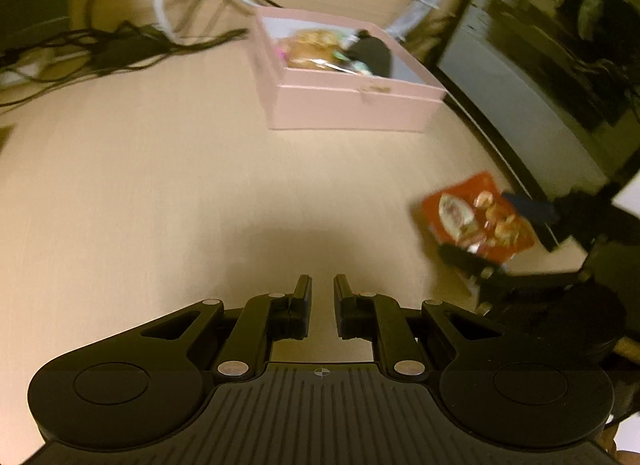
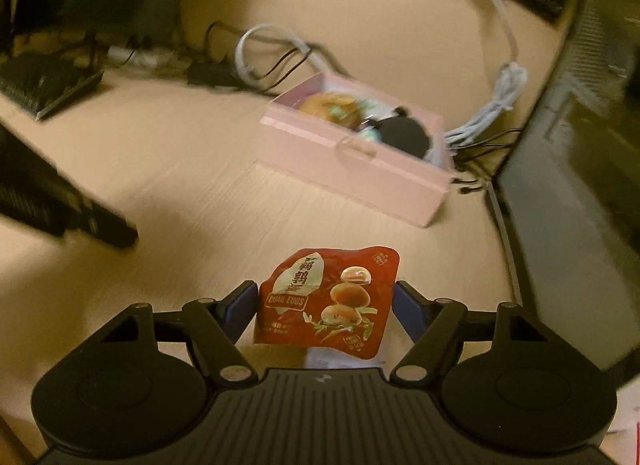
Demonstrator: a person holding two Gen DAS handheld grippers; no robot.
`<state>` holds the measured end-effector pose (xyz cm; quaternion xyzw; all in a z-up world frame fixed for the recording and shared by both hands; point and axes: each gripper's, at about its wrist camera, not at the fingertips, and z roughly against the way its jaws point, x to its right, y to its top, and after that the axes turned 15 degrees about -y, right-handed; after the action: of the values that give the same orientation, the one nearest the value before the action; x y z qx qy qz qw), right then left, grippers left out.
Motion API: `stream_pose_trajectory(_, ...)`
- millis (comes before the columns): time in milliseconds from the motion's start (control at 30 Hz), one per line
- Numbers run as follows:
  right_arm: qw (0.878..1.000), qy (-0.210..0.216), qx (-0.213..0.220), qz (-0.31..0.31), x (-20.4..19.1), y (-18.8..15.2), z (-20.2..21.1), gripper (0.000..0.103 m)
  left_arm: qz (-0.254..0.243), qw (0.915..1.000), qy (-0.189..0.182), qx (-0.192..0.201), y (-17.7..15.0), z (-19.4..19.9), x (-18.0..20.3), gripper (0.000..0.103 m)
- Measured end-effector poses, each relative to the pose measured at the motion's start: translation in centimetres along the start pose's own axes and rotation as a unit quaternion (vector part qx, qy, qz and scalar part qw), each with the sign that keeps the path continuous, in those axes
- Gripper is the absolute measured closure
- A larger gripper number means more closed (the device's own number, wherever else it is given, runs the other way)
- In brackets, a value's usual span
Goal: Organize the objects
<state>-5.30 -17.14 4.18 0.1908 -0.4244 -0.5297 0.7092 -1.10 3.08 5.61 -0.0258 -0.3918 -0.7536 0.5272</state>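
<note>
1. Pale wood-grain desk [image 1: 140, 193] under warm dim light, with a tangle of black cables [image 1: 120, 49] at the back and a dark monitor [image 1: 560, 77] off to the side.
2. Pink box [image 2: 352, 169] sits open on the desk. Inside I can make out a brownish wrapped snack [image 2: 328, 105] and a round black thing [image 2: 402, 135]; too blurry for more.
3. My right tool [image 2: 325, 301] has the red quail eggs packet [image 2: 328, 301] between its blue pads, near side of the box and well apart from it. Can't tell if the pads actually press on it, so I'm not calling it grasped.
4. My left tool [image 1: 323, 285] is clenched on nothing, over bare desk.
5. Only the right view shows the packet's "QUAIL EGGS" print, a keyboard [image 2: 44, 81] at far left and a bundled grey cable [image 2: 496, 105] behind the box. Left view shows the packet [image 1: 476, 217] from the side with the other tool around it.
</note>
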Motion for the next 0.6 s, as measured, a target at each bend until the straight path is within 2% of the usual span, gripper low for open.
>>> stream_pose_trajectory(67, 1.0, -0.008, 0.002, -0.018, 1.6, 0.0, 1.0, 0.029, -0.01, 0.9996, -0.023, -0.01, 0.2, -0.8, 0.7, 0.09)
stream_pose_trajectory(133, 0.999, -0.014, -0.001, -0.036, 3.3, -0.6, 1.8, 0.029, -0.015, 0.9977, -0.062, -0.024, 0.5, -1.9, 1.4, 0.09)
stream_pose_trajectory(200, 0.998, -0.029, -0.015, -0.06, 5.1, -1.5, 2.3, 0.029, 0.0, 0.9941, -0.1, -0.042, 0.9, -3.5, 2.0, 0.09)
stream_pose_trajectory(267, 0.995, -0.045, -0.035, -0.08, 6.4, -2.8, 2.4, 0.029, 0.027, 0.9914, -0.118, -0.051, 1.4, -5.2, 2.6, 0.09)
stream_pose_trajectory(433, 0.988, -0.066, -0.075, -0.116, 7.7, -5.6, 2.4, 0.029, 0.088, 0.9899, -0.106, -0.033, 2.8, -7.7, 3.9, 0.089)
stream_pose_trajectory(600, 0.984, -0.067, -0.088, -0.139, 8.0, -7.2, 2.6, 0.029, 0.08, 0.9946, -0.053, -0.04, 3.4, -9.8, 5.4, 0.088)
